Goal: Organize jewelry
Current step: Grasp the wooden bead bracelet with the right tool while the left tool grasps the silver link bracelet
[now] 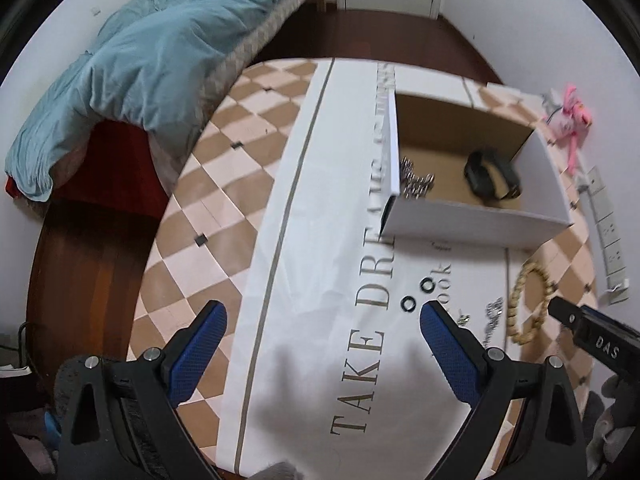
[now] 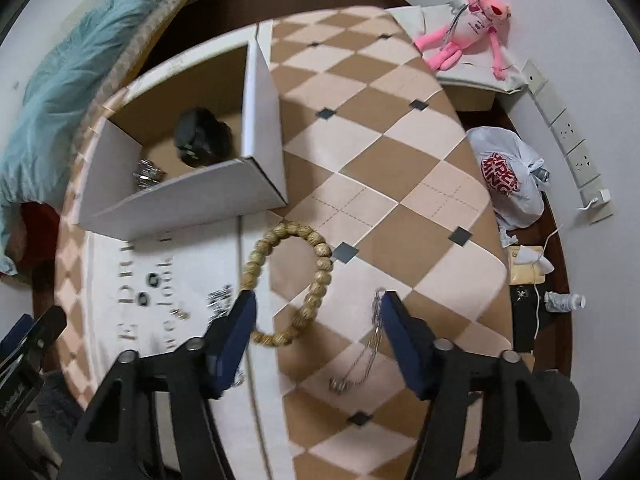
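A white cardboard box (image 1: pixel 476 220) (image 2: pixel 180 204) stands open on the table and holds a black watch band (image 1: pixel 492 174) (image 2: pixel 202 138) and a silver chain (image 1: pixel 416 182) (image 2: pixel 148 174). A wooden bead bracelet (image 2: pixel 292 280) (image 1: pixel 528 304) lies in front of the box. Two black rings (image 1: pixel 418 294) (image 2: pixel 146 290) and small silver pieces (image 1: pixel 494 310) (image 2: pixel 220 300) lie on the white cloth (image 1: pixel 320 264). A silver necklace (image 2: pixel 364 356) lies by the right finger. My right gripper (image 2: pixel 316 308) is open, just above the bracelet's near end. My left gripper (image 1: pixel 322 316) is open and empty over the cloth.
The table has a brown and cream diamond-check cover (image 2: pixel 380 160). A bed with a blue quilt (image 1: pixel 140 68) is at the left. A pink plush toy (image 2: pixel 468 20), a plastic bag (image 2: pixel 508 176) and a wall socket strip (image 2: pixel 568 132) are beyond the table's right edge.
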`<action>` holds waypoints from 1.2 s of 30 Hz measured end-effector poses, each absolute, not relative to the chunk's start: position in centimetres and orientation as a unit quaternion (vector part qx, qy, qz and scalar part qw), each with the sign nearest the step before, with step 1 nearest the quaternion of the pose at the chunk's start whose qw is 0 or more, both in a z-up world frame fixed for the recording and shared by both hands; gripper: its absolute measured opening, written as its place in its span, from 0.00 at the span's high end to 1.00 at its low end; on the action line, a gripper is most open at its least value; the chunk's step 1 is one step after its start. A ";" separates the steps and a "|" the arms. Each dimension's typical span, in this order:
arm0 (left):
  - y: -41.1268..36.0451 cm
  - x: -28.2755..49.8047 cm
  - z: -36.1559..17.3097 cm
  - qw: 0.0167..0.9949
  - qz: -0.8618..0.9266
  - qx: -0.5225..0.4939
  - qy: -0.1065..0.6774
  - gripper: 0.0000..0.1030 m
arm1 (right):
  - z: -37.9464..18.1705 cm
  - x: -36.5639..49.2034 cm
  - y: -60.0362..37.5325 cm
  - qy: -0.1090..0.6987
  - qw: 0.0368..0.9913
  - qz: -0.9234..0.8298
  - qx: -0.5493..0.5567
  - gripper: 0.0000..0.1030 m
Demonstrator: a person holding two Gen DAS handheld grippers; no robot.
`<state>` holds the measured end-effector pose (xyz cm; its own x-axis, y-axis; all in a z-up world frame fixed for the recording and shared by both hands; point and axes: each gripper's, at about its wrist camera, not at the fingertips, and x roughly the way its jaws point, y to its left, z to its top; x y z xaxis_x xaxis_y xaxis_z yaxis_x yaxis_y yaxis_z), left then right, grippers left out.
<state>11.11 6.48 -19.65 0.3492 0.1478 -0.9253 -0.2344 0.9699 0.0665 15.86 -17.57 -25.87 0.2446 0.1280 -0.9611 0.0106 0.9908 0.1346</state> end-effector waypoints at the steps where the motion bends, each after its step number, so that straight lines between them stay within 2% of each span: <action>1: 6.4 11.3 -20.0 0.818 0.118 -0.036 0.562 0.04 | -26.4 16.2 -17.4 0.615 0.786 0.038 0.054 0.44; 8: 5.0 12.1 -21.3 0.810 0.108 -0.021 0.576 0.04 | -28.0 17.3 -16.0 0.613 0.790 0.036 0.001 0.64; 9: 4.5 11.9 -21.6 0.808 0.101 -0.020 0.580 0.04 | -28.1 17.3 -15.8 0.612 0.790 0.036 -0.009 0.70; 10: 4.2 11.9 -21.8 0.806 0.095 -0.018 0.584 0.04 | -28.1 17.3 -15.7 0.609 0.792 0.036 -0.019 0.86; 11: 3.8 11.8 -22.1 0.804 0.089 -0.016 0.588 0.04 | -28.1 17.2 -15.7 0.607 0.793 0.042 -0.023 0.91; 23: -2.1 11.3 -24.6 0.776 -0.006 -0.061 0.628 0.05 | -26.6 16.1 -20.6 0.595 0.802 0.043 0.025 0.91; 26: -3.8 11.9 -24.8 0.778 -0.020 -0.049 0.626 0.16 | -26.5 16.1 -21.3 0.593 0.803 0.038 0.033 0.91; 32: -6.2 13.2 -25.5 0.778 -0.029 -0.006 0.627 0.47 | -26.5 16.2 -22.1 0.594 0.803 0.031 0.044 0.91; 35: -6.9 13.3 -25.6 0.788 -0.033 0.023 0.615 0.67 | -26.5 16.3 -22.2 0.593 0.803 0.031 0.047 0.91; 36: -7.0 13.3 -25.5 0.789 -0.035 0.025 0.613 0.81 | -26.5 16.4 -22.2 0.593 0.803 0.032 0.048 0.91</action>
<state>13.30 -6.98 -25.49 0.2455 -0.0250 -0.9691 0.0867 0.9962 -0.0037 16.36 -22.16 -26.50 0.2940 0.1080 -0.9497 0.0059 0.9934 0.1148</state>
